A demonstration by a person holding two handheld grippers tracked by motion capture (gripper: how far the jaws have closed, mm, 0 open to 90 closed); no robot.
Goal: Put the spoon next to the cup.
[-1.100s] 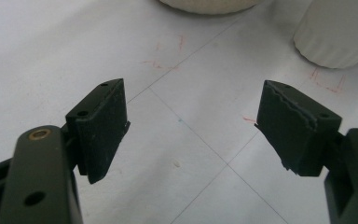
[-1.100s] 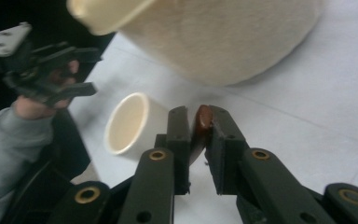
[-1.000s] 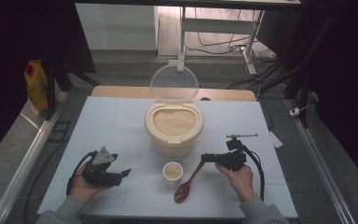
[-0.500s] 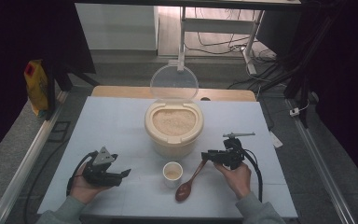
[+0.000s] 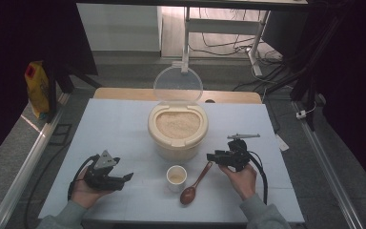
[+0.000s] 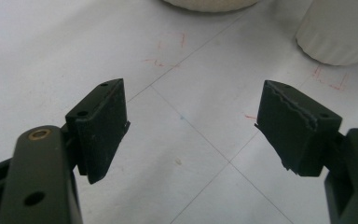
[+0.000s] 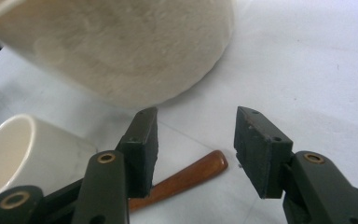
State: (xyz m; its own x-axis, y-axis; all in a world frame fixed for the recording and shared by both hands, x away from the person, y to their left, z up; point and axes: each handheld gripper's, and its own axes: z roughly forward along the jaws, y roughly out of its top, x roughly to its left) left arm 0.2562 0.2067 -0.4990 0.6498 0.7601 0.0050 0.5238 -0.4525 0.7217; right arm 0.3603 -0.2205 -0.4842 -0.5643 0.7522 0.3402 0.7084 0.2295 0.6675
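Observation:
A wooden spoon lies on the white table, bowl toward me, handle pointing up-right. My right gripper sits at the handle's tip, and its jaws have just been opening. In the right gripper view the handle end rests on the table, low between the parted jaws of the right gripper, and neither pad touches it. A small white cup stands left of the spoon. Behind it is a cream rice container with its clear lid raised. My left gripper is open over bare table.
The cup and the container wall are close to the right gripper's left side. In the left gripper view the cup stands ahead to the right. A yellow bag sits off the table at far left. A metal frame stands beyond the table.
The right gripper's jaws have parted from around the spoon handle, and the spoon now lies free on the table. Both hands have stayed where they were.

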